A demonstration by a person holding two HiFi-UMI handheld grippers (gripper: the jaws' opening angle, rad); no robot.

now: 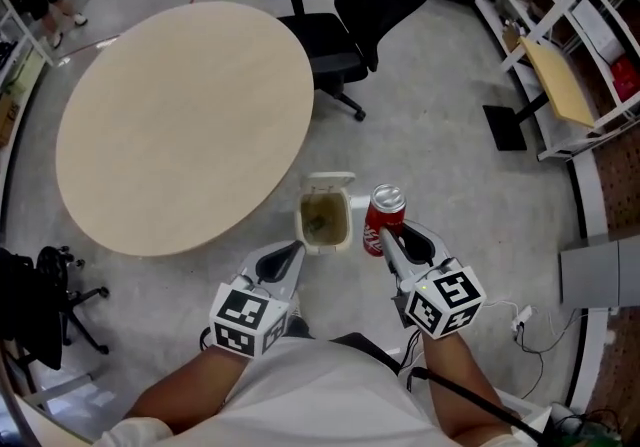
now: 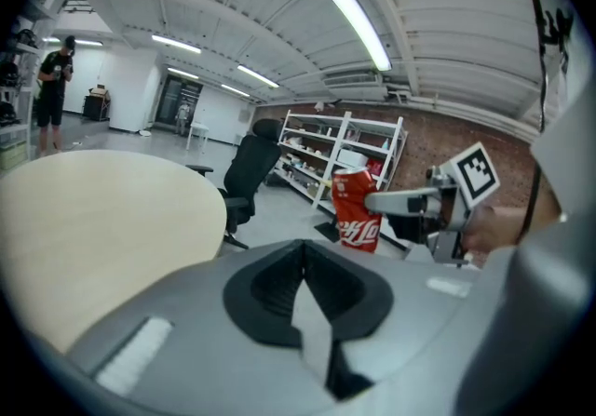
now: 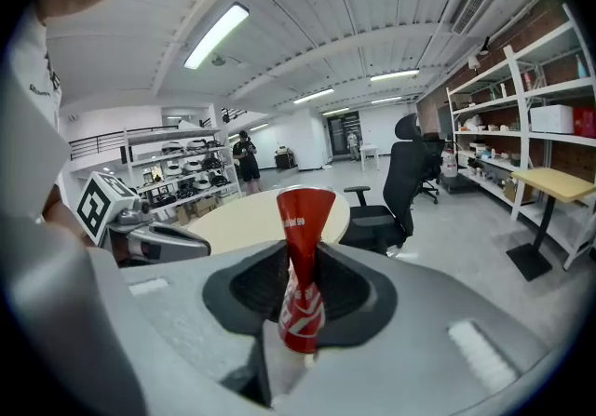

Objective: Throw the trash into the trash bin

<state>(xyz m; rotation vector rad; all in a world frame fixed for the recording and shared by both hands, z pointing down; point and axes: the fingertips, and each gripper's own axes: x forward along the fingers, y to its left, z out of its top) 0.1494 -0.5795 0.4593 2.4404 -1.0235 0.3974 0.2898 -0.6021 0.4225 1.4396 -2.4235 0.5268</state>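
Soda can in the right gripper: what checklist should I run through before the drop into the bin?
1. Grip on the soda can: ok, the right gripper pinches its crushed waist.
2. Trash bin lid open: ok, flipped back.
3. Can above the opening: not ok, the head view shows it to the right of the rim.
4. Left gripper out of the way: ok, shut, empty, left of the bin.
5. Room inside the bin: cannot tell.
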